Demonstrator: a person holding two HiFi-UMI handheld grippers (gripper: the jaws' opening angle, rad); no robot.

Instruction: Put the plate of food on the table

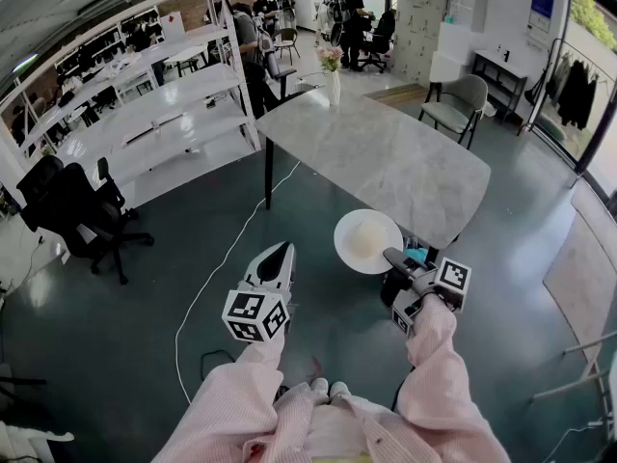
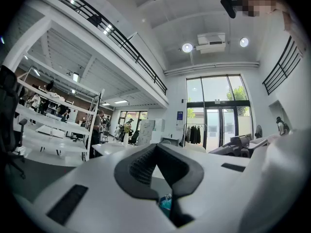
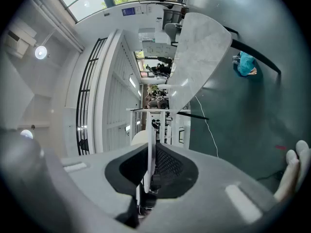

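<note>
A white plate with a pale mound of food on it hangs in the air just off the near edge of the grey marble table. My right gripper is shut on the plate's near rim. In the right gripper view the plate shows edge-on as a thin white line pinched between the dark pads, with the table beyond it. My left gripper is held to the left of the plate, over the floor. Its jaws are shut on nothing, their tips meeting.
A vase of flowers stands at the table's far end, with a grey chair on its right. White shelving and a black office chair are on the left. A white cable lies across the floor. People stand far back.
</note>
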